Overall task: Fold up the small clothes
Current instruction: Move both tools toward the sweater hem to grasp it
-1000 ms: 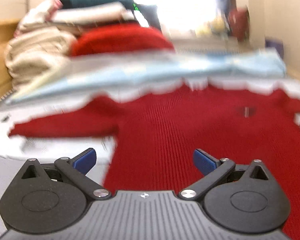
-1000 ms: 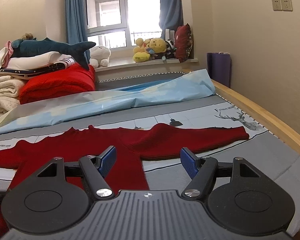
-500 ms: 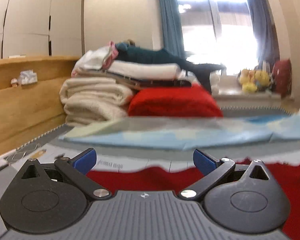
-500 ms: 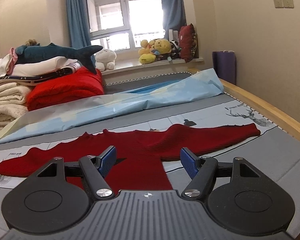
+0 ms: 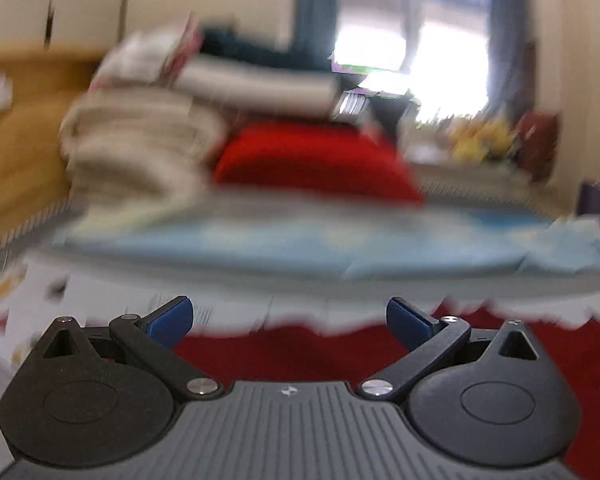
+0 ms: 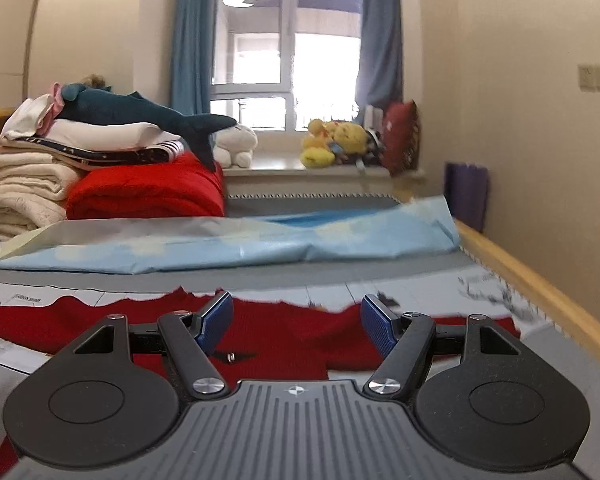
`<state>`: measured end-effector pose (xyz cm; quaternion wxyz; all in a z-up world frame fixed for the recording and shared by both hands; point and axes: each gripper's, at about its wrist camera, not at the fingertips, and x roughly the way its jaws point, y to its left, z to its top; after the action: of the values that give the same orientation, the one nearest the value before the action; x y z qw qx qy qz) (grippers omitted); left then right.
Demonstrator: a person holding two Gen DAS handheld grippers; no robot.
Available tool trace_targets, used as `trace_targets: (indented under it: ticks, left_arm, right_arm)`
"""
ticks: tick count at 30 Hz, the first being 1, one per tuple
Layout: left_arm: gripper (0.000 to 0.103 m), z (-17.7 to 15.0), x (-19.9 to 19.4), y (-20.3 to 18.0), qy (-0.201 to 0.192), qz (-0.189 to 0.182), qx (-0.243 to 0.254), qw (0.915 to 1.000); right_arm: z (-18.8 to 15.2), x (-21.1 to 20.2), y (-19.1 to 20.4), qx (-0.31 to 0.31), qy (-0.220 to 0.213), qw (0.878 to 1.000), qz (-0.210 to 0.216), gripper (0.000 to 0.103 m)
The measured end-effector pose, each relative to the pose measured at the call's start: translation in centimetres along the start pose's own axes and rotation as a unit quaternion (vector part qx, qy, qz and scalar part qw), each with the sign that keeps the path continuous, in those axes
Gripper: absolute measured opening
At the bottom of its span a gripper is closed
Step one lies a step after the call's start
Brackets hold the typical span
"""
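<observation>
A small red knit sweater [image 6: 284,336] lies flat on the printed bed sheet [image 6: 420,292], sleeves spread to both sides. My right gripper [image 6: 297,322] hovers over its body, blue pads wide apart and nothing between them. In the blurred left wrist view the same sweater [image 5: 300,350] shows just beyond my left gripper [image 5: 289,316], which also stands open and empty above the cloth. The lower part of the sweater is hidden behind the gripper bodies.
A light blue sheet [image 6: 260,248] lies crumpled across the bed behind the sweater. A pile of folded blankets [image 6: 24,184], a red quilt [image 6: 148,192] and a shark plush [image 6: 140,110] stand at the back left. A wooden bed rail [image 6: 540,296] runs along the right.
Both grippers have risen and tipped up, so the sweater sits lower in each view. The left one swung from over the sweater's body toward its left side; jaws stayed open.
</observation>
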<state>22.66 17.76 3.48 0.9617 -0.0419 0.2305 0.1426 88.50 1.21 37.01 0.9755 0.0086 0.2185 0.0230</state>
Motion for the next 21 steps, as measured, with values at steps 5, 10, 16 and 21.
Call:
trace_targets:
  ticks: [5,10,16,21]
  left_arm:
    - [0.100,0.1,3.5,3.1,0.011,0.035,-0.021,0.9991]
    - [0.093,0.1,7.1,6.6,0.035,0.058,-0.037,0.9970]
    - [0.039,-3.2,13.8,13.2,0.122,0.061,-0.111,0.9845]
    - [0.056,-6.3,17.0,19.2,0.154,0.068,-0.252,0.9530]
  right_arm:
    - [4.4,4.9,4.0,-0.007,-0.009,1.000,0.018,0.073]
    - [6.5,11.0,8.3,0.014,-0.026,0.997,0.070,0.074]
    - [4.0,16.7,10.2,0.036,0.052,0.993,0.097,0.070]
    - [4.1,18.8,10.2,0.030,0.057,0.992,0.113,0.047]
